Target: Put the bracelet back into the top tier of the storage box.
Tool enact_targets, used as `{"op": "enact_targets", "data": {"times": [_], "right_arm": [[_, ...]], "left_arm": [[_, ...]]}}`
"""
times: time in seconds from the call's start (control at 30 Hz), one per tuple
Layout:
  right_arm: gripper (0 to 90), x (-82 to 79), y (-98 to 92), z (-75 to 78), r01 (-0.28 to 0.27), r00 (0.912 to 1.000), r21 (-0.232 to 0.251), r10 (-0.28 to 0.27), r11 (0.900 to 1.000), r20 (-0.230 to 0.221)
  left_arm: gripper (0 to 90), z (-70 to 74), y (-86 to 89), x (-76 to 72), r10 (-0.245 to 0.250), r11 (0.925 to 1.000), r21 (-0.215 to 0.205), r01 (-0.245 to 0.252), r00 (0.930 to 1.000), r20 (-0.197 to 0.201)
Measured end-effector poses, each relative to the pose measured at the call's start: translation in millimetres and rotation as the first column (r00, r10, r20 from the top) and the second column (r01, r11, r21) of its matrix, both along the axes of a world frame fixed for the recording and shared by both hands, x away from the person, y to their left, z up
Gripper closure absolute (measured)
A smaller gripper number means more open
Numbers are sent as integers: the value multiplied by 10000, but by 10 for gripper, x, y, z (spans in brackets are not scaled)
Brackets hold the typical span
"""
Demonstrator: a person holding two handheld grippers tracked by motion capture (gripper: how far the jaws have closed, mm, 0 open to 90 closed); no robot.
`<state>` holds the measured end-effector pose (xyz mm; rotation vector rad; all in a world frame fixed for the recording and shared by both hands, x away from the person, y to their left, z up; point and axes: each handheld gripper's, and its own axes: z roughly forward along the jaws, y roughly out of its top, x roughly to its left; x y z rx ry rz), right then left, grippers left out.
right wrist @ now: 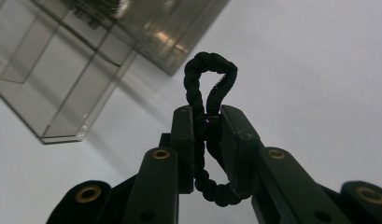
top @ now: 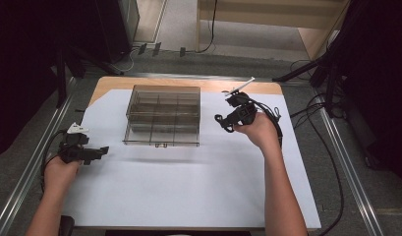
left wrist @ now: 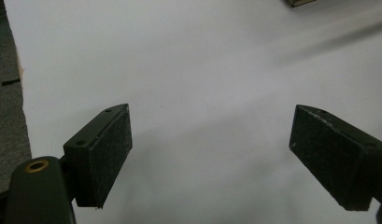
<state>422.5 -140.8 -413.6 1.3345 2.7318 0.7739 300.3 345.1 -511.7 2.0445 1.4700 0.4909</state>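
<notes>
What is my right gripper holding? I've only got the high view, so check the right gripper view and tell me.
Observer: The right gripper is clamped on a black braided hair tie, whose loop sticks up past the jaws.
Operator: Report the left gripper too.
Observer: In the left gripper view, the left gripper has its jaws wide apart with nothing between them, just the white sheet beneath.
Operator: Tell me what the right gripper faces.
Observer: The clear compartment box, up and to the left of the hair tie in that view; the compartments visible there look empty.
</notes>
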Motion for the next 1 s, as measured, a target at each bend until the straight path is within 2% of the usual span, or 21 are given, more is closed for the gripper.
{"op": "enact_targets", "data": {"times": [0.43,1.0], "right_arm": [[770,-124,83,89,-184,9998,74,183,9998,86],[771,-238,276,163,-944,9953,357,936,9949,257]], "left_arm": [[144,-2,-24,34,-85,10000,11,85,10000,5],[144,-2,-11,4,15,10000,18,-15,10000,48]]}}
